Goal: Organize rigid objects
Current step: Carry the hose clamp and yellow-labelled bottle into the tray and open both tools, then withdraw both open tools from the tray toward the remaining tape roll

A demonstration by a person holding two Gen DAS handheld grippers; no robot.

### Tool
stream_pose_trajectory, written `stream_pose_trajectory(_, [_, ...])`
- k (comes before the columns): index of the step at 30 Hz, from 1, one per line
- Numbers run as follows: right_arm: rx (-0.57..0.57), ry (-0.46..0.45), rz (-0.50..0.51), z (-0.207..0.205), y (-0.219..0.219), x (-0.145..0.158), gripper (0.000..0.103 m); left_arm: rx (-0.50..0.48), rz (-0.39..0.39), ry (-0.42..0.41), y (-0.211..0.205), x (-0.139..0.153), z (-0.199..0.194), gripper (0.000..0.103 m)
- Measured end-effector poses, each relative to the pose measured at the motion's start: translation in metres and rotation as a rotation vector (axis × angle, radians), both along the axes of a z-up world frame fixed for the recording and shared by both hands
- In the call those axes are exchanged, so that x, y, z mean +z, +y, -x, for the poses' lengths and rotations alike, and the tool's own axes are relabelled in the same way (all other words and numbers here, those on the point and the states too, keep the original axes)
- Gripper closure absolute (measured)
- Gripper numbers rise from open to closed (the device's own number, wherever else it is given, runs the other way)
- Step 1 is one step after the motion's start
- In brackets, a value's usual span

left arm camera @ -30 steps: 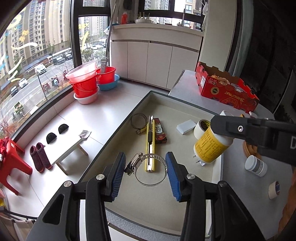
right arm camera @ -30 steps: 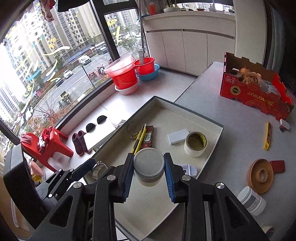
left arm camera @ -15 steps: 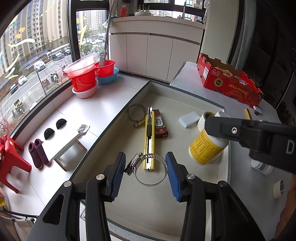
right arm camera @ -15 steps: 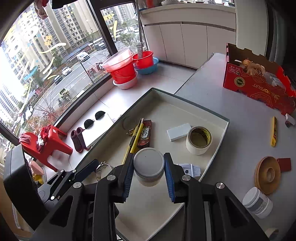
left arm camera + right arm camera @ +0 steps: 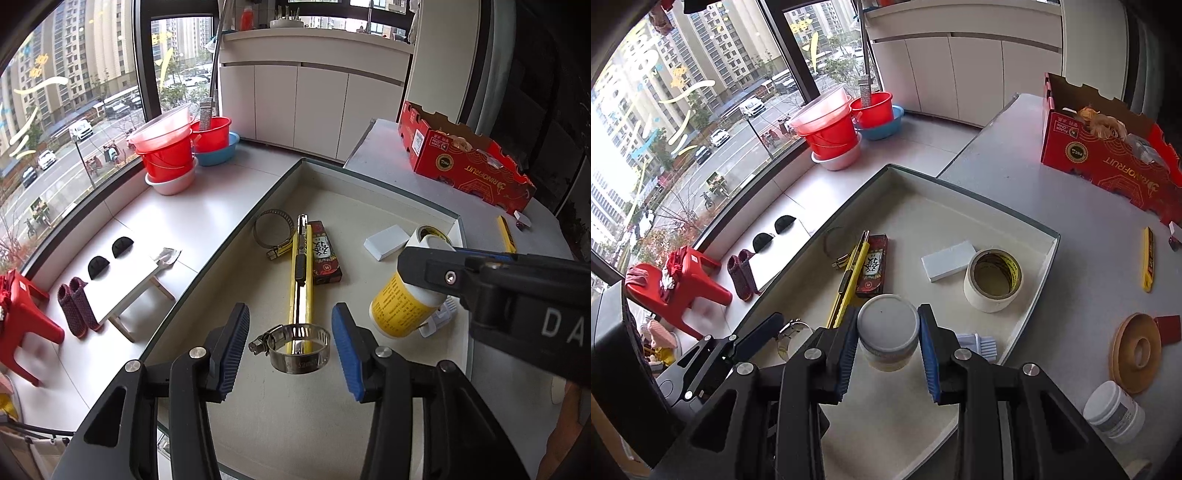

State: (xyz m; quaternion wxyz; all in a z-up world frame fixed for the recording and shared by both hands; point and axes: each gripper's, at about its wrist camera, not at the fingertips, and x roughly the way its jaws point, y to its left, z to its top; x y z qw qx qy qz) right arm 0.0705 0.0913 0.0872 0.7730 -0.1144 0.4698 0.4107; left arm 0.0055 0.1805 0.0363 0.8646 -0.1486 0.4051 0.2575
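The yellow bottle (image 5: 888, 338) is clamped between the fingers of the right gripper (image 5: 888, 343) over the tray (image 5: 1039, 291), ready to be set down, while a metal ring (image 5: 297, 347) is just dropped between the left gripper (image 5: 290, 349) fingers, which have been opening.

The red cardboard box (image 5: 469, 166) at two o'clock reads "RINOFRUIT". The hose clamp (image 5: 299, 350) at six o'clock is stamped "52mm", and the black gripper body (image 5: 535, 310) at three o'clock shows "DA".
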Motion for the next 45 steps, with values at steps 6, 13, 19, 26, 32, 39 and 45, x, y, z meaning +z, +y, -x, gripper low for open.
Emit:
stream_pose_trajectory(6, [-0.026,-0.036,-0.005,-0.001,-0.006,0.003,0.006,0.015,-0.007,-0.01,0.0,0.002,0.005,0.009])
stream_pose_trajectory(13, [-0.026,-0.084,0.018,0.006,-0.017,0.015,0.001,0.055,0.0,-0.003,0.001,0.004,0.015,0.0])
stream_pose_trajectory(19, [-0.018,-0.026,-0.023,0.013,-0.028,0.011,0.001,0.061,0.019,0.001,-0.006,0.006,0.026,0.0])
stream_pose_trajectory(26, [-0.016,-0.03,-0.032,0.024,-0.035,0.014,0.001,0.081,0.011,-0.008,-0.015,0.012,0.038,0.0])
stream_pose_trajectory(32, [-0.023,-0.048,-0.022,0.029,-0.043,0.019,0.001,0.081,-0.004,-0.005,-0.025,0.017,0.044,0.0])
stream_pose_trajectory(39, [-0.011,-0.057,-0.01,0.037,-0.051,0.025,0.001,0.077,0.007,0.007,-0.035,0.021,0.048,0.0])
stream_pose_trajectory(45, [0.001,-0.07,0.001,0.045,-0.057,0.03,0.001,0.057,-0.009,0.008,-0.045,0.028,0.05,0.0])
